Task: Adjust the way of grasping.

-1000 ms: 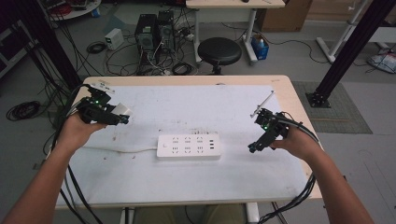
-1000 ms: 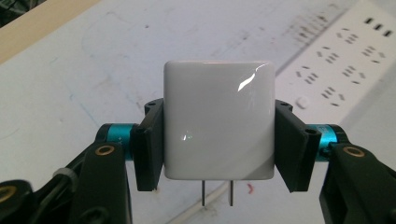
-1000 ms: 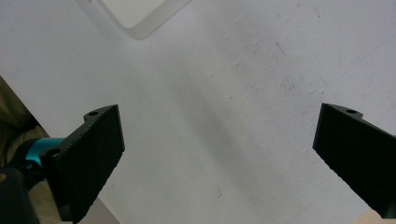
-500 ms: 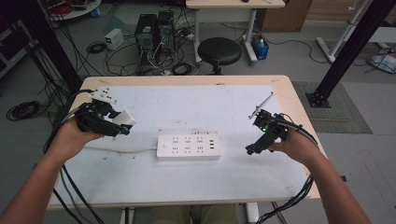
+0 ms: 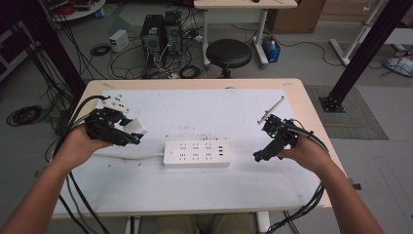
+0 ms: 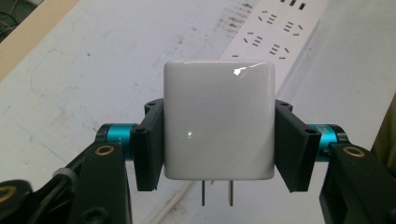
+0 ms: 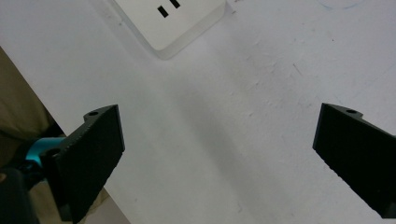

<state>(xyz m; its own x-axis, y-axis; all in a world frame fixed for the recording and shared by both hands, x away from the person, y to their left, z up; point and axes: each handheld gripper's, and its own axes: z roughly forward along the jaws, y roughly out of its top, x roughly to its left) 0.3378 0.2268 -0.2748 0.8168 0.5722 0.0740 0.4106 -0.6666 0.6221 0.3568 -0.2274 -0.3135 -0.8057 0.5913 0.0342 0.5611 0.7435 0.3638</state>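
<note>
A white power strip [image 5: 196, 153] lies flat in the middle of the table, its cord running off to the left; part of it appears as the power strip [image 6: 278, 28] and its end as the power strip [image 7: 170, 21]. My left gripper [image 5: 127, 132] is shut on a white square plug adapter [image 6: 218, 119], whose two metal prongs point down. It hovers just left of the strip. The adapter [image 5: 135, 126] looks small in the high view. My right gripper [image 5: 258, 156] is open with nothing between its jaws, low over the table right of the strip.
The white mat [image 5: 204, 117] covers most of the wooden table [image 5: 302, 102]. A thin white rod [image 5: 272, 109] lies at the right back. Behind the table stand a black stool [image 5: 229, 51], computer towers and tangled cables on the floor.
My left gripper with the adapter has moved right and toward the near side, closing in on the strip's left end. My right gripper has shifted slightly down and left.
</note>
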